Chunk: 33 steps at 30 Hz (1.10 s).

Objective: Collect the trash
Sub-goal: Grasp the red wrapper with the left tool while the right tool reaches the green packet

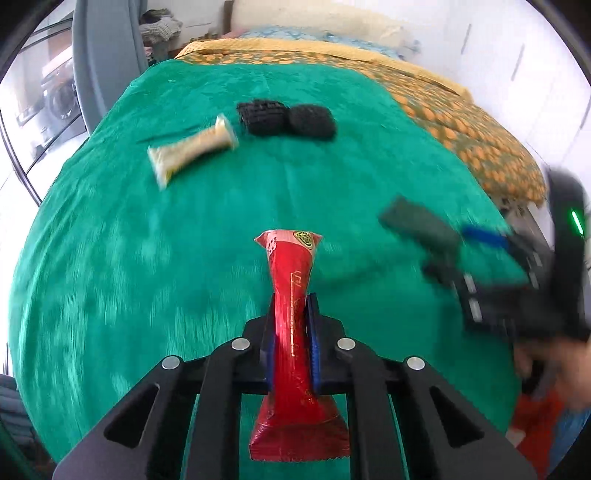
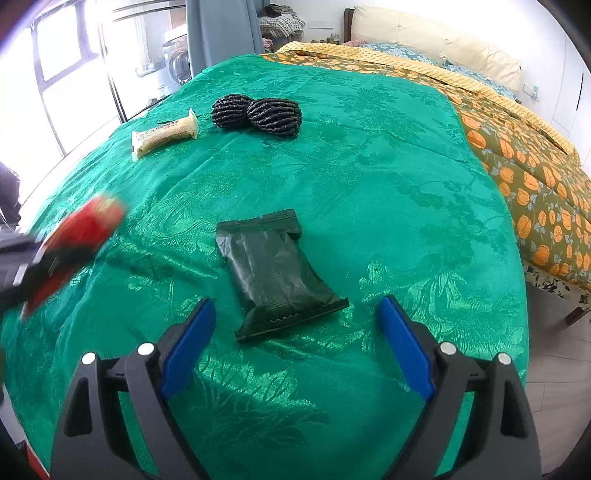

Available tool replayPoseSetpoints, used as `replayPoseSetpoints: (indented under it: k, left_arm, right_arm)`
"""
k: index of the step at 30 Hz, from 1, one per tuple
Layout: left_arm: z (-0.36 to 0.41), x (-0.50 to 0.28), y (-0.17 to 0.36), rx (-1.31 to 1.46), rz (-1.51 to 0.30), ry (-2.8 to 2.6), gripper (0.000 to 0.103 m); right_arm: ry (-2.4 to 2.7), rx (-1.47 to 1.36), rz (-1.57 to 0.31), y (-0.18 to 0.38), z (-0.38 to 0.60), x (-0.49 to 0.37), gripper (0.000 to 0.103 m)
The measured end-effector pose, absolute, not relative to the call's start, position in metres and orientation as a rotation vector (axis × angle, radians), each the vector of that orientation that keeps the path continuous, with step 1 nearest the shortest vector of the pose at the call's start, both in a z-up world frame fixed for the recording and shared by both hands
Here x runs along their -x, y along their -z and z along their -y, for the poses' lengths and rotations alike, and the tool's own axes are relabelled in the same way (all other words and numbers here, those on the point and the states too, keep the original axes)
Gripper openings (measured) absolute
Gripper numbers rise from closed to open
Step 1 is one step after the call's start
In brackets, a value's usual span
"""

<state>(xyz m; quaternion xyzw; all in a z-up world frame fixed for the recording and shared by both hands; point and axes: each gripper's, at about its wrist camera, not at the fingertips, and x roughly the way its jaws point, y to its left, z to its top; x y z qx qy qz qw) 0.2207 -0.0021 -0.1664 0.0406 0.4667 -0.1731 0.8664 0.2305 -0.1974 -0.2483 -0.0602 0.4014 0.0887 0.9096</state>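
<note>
My left gripper is shut on a red snack wrapper, which is pinched at its waist between the blue pads and lifted above the green cloth. That wrapper shows as a red blur at the left of the right wrist view. My right gripper stands open just above the cloth, its blue pads either side of the near end of a dark green packet without touching it. Farther back lie a cream wrapper and a black knitted bundle.
The green cloth covers a bed; an orange-patterned quilt lies along its right side, with pillows at the headboard. A grey curtain and windows stand at the far left. Tiled floor shows at the right.
</note>
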Motion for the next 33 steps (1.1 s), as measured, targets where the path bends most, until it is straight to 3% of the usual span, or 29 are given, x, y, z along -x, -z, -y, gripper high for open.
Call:
replayPoseSetpoints:
  k: [1,3,4,5,7,14,33]
  left_arm:
    - [0.000,-0.210,0.167,-0.089,-0.965,0.361,0.019]
    - [-0.002,-0.199,0.169,-0.113,-0.929,0.339,0.051]
    - [-0.002,-0.198,0.170,-0.130,-0.911,0.322,0.071]
    - [-0.002,-0.197,0.172,-0.144,-0.901,0.308,0.077]
    - [-0.001,-0.204,0.180,-0.167,-0.923,0.293,0.078]
    - [-0.010,-0.211,0.189,-0.151,-0.947,0.250,0.097]
    - [-0.012,-0.210,0.190,-0.150,-0.947,0.243,0.098]
  right_arm:
    - [-0.183,0.124,-0.828,0.248,0.197,-0.230,0.087]
    - [-0.182,0.125,-0.828,0.248,0.197,-0.230,0.087]
    - [-0.182,0.126,-0.827,0.248,0.197,-0.230,0.087]
    - [-0.180,0.127,-0.827,0.248,0.197,-0.230,0.087]
    - [-0.180,0.127,-0.827,0.248,0.198,-0.230,0.087]
    - [-0.183,0.122,-0.828,0.248,0.197,-0.230,0.087]
    - [-0.186,0.115,-0.829,0.248,0.199,-0.230,0.088]
